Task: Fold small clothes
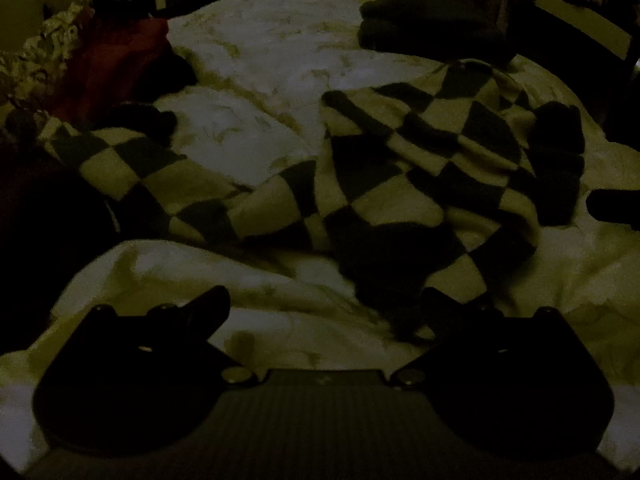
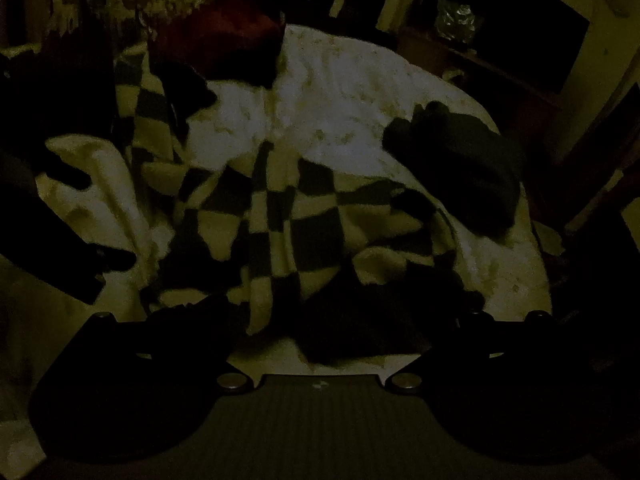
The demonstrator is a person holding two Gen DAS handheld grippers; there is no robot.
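Very dim light; detail is poor in both wrist views.

Left wrist view: my left gripper (image 1: 326,300) is spread wide, fingers well apart, nothing between them. It hangs over the pale sheet (image 1: 248,52). Far off to its left, a dark red cloth (image 1: 116,60) at the sheet's edge. Ahead of the fingers, running from left to right, the checkered garment (image 1: 400,168) lies rumpled, one long part trailing left. Its near dark edge comes down just ahead of my right-hand finger; I cannot tell whether they touch. Ahead and right, beyond the garment, a dark folded pile (image 1: 432,24).

Right wrist view: to the left, a dark shape that may be the other tool, too dark to confirm. My right gripper (image 2: 332,312) is also spread wide. The same checkered garment lies directly ahead and reaches down between the fingers; whether either finger touches cloth, I cannot tell. Ahead and right, the dark pile rests on the sheet beside the garment.
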